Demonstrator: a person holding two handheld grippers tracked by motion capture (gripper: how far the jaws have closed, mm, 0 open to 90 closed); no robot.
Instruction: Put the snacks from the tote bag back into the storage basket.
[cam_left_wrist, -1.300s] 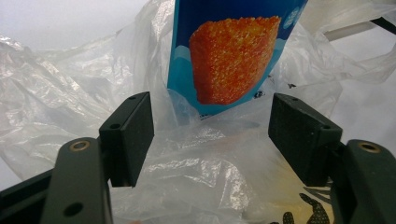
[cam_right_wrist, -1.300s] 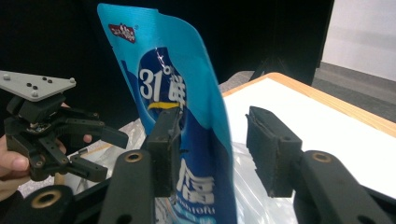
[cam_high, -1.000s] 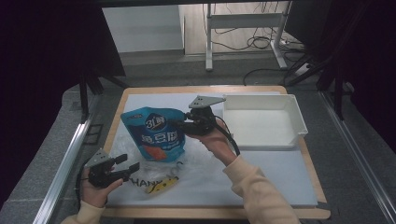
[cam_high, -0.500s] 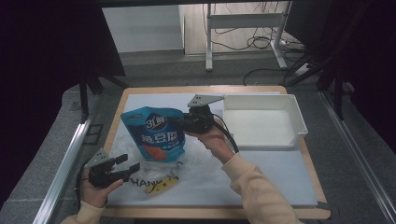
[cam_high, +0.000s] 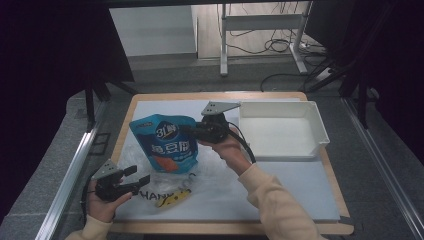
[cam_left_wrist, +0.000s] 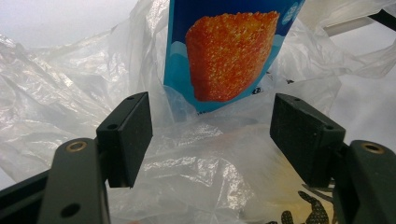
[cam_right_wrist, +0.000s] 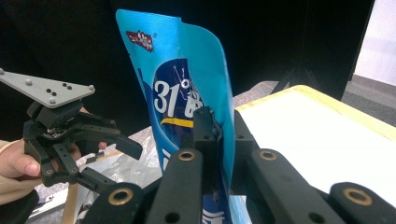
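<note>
A blue snack pouch (cam_high: 167, 142) stands upright on the white mat, its bottom in a crumpled clear plastic bag (cam_high: 202, 176). My right gripper (cam_high: 192, 131) comes in from the right, and its jaws have just been closing onto the pouch's side edge. In the right gripper view my right gripper (cam_right_wrist: 218, 140) is shut on the pouch (cam_right_wrist: 187, 84), the pads pinching its film. My left gripper (cam_high: 136, 178) is open at the front left, low by the bag. In its own view my left gripper (cam_left_wrist: 212, 135) frames the bag (cam_left_wrist: 187, 177) with the pouch (cam_left_wrist: 224, 56) beyond, touching neither.
A white tray (cam_high: 320, 131) sits at the right of the wooden table (cam_high: 225, 227). Something yellow with black print (cam_high: 170, 200) lies inside the plastic bag near the front edge. My left gripper (cam_right_wrist: 100, 158) also shows in the right gripper view, left of the pouch.
My right gripper's jaws have drawn together on the pouch's side edge. Both hands and the pouch stay where they were.
</note>
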